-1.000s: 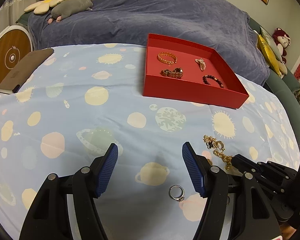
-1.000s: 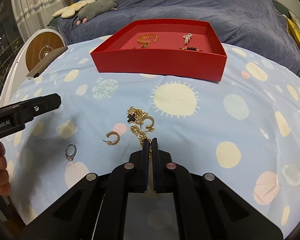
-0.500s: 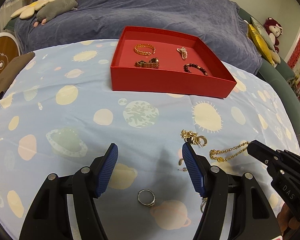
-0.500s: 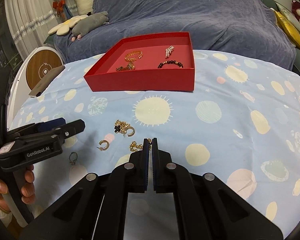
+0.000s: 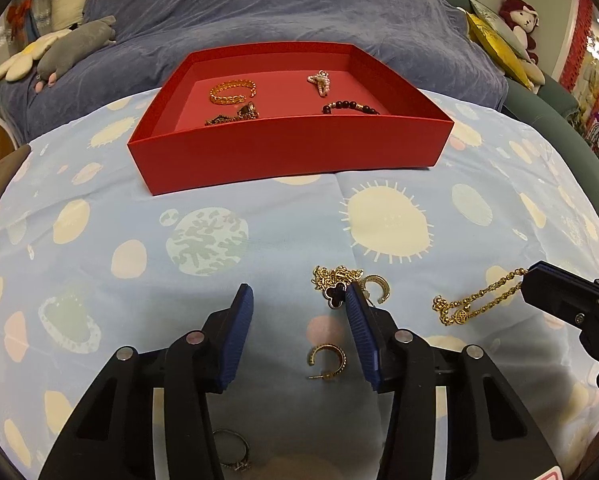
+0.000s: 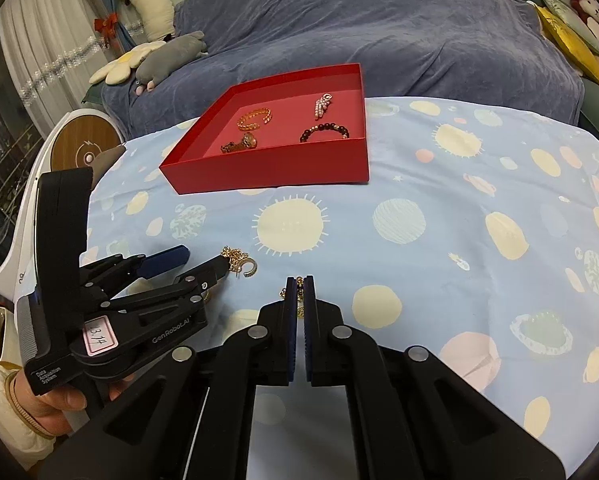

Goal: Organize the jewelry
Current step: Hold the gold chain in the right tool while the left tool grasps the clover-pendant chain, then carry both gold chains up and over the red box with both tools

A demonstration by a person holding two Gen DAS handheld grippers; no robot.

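A gold hoop earring (image 5: 326, 360) lies on the cloth between my left gripper (image 5: 298, 291) fingers, close to the right pad without touching it; the jaws are closing. Just past the tips sit a gold necklace with a black clover (image 5: 334, 285) and a second hoop earring (image 5: 378, 286). A silver ring (image 5: 231, 453) lies under the gripper body. My right gripper (image 6: 298, 280) is shut on a gold chain (image 5: 473, 303), which hangs from its tips to the cloth. The red tray (image 5: 291, 152) behind holds several pieces.
The round table wears a pale blue cloth (image 6: 439, 184) with planet prints. A blue-covered sofa (image 5: 299, 4) with plush toys stands behind. A person's hand (image 6: 59, 398) holds the left gripper (image 6: 201, 262) at the table's left edge.
My left gripper has slid right from over the silver ring to the hoop earring, and its jaws have narrowed. The right gripper has drawn the gold chain away from the pile.
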